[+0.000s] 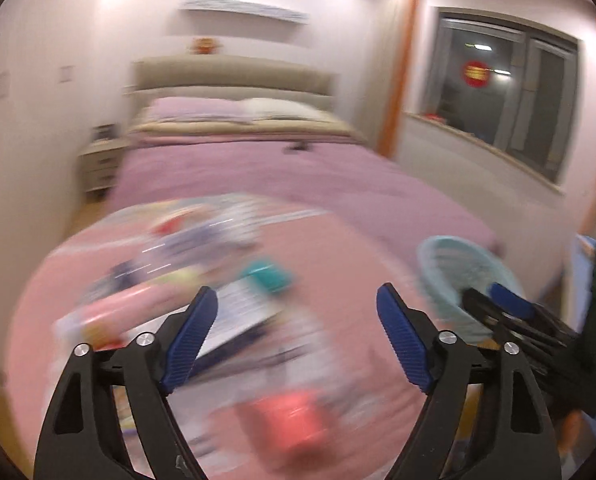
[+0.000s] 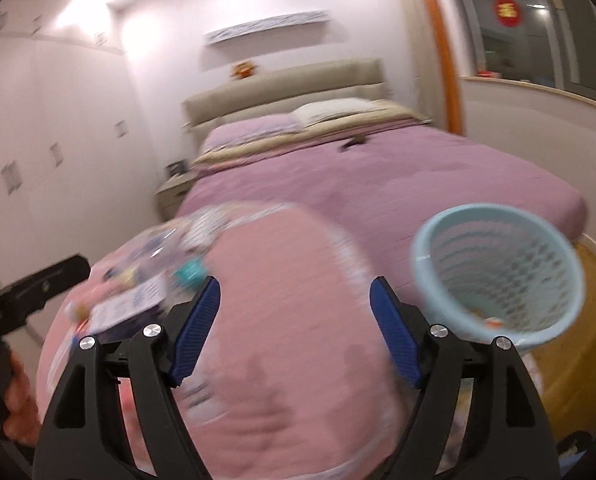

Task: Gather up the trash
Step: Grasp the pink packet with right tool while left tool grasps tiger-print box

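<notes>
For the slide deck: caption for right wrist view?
Open right gripper over pink table, beside the light blue mesh basket.

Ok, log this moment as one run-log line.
left gripper: open, empty | right gripper: open, empty | trash: blurred litter on pink table | basket: pale blue, right of table, small scraps inside

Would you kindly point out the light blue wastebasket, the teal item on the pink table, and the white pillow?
light blue wastebasket (image 2: 430, 240): right wrist view, on its near left rim.
teal item (image 1: 267, 274): left wrist view, on its blurred middle.
white pillow (image 2: 338, 110): right wrist view, on its top face.
</notes>
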